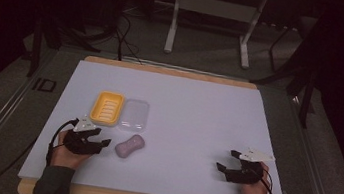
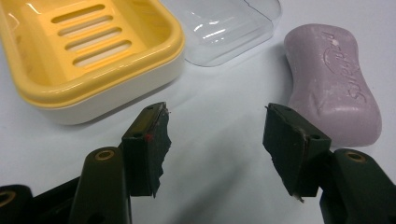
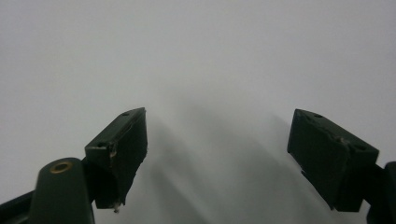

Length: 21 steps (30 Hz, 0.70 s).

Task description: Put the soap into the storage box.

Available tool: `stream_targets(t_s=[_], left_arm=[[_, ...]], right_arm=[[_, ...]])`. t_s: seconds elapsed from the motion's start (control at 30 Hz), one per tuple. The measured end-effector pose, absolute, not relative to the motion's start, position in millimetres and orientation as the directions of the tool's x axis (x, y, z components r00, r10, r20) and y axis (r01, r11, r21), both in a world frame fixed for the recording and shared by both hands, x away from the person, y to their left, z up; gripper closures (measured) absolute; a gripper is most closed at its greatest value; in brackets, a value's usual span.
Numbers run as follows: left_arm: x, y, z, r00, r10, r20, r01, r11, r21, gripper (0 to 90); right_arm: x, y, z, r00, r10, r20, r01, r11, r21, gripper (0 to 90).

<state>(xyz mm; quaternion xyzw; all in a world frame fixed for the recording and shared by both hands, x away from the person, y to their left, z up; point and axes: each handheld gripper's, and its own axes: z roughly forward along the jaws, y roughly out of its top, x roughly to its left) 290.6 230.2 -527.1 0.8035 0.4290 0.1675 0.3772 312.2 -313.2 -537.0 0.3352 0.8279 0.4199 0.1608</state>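
Work surface: a white sheet over a wooden-edged table, in a dim room with desk legs and cables on the floor beyond.

Item in hand: a lilac, waisted bar of soap with embossed lettering. It lies flat on the sheet, just ahead of and outboard of the right-hand finger pad in the left gripper view, close to it but not touching. In the high view the bar sits just beyond the tips of the left gripper.

Left gripper: jaws spread wide, nothing between them, bare sheet in the gap.

Beyond the other pad stands a yellow slotted soap dish on a cream base, empty. Just beside it, farther from the fingers, lies a clear plastic lid, hollow side up as far as can be told.

Right gripper: well apart from all three items, jaws likewise spread and empty over blank sheet.

Risks, by judgement: the bar lies off the centre line of the left jaws. Closing from this stance would catch one end or push the bar aside. The curved sides may let it squirt out of a grip taken away from the waist. The lightweight dish may shift if the near pad clips its rim during the approach.
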Motion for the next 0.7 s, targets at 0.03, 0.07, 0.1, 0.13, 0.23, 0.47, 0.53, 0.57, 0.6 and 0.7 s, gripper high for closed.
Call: stream_targets(t_s=[0.03,0.07,0.1,0.13,0.23,0.47,0.53,0.57,0.6,0.7], left_arm=[[290.3,230.5,-526.7,0.575,0.816,-0.056,0.564,-0.345,0.75,40.8],[290.0,230.9,-526.3,0.576,0.815,-0.054,0.562,-0.347,0.75,40.9],[290.0,230.9,-526.3,0.576,0.815,-0.054,0.562,-0.347,0.75,40.8],[289.7,230.9,-526.2,0.577,0.815,-0.057,0.562,-0.346,0.751,40.8],[288.8,232.0,-524.9,0.578,0.814,-0.054,0.559,-0.347,0.753,40.7],[286.8,233.2,-522.7,0.561,0.826,-0.05,0.566,-0.339,0.752,41.0],[286.7,232.9,-522.3,0.556,0.829,-0.051,0.57,-0.337,0.749,41.0],[286.4,232.2,-522.2,0.551,0.832,-0.058,0.578,-0.331,0.746,41.0],[286.4,232.2,-522.2,0.551,0.832,-0.058,0.578,-0.331,0.746,41.0],[286.0,229.8,-521.1,0.555,0.83,-0.059,0.585,-0.338,0.737,40.9]], right_arm=[[311.8,-315.5,-536.5,-0.725,0.688,0.024,0.414,0.409,0.813,19.7],[311.1,-317.0,-536.2,-0.725,0.688,0.032,0.41,0.393,0.823,19.6],[311.1,-317.0,-536.2,-0.725,0.688,0.032,0.41,0.393,0.823,19.6],[310.5,-318.4,-535.8,-0.724,0.689,0.038,0.408,0.382,0.829,19.6],[310.7,-317.8,-536.1,-0.729,0.684,0.034,0.403,0.389,0.828,19.8],[309.6,-316.2,-536.2,-0.729,0.684,0.018,0.398,0.402,0.825,19.8],[309.3,-315.5,-536.3,-0.729,0.685,0.01,0.395,0.408,0.823,19.7],[309.0,-315.3,-536.2,-0.728,0.685,0.006,0.393,0.41,0.823,19.5],[308.9,-315.2,-536.3,-0.728,0.686,0.004,0.391,0.41,0.824,19.4],[308.7,-315.1,-536.3,-0.726,0.688,0.004,0.391,0.408,0.825,19.4]])
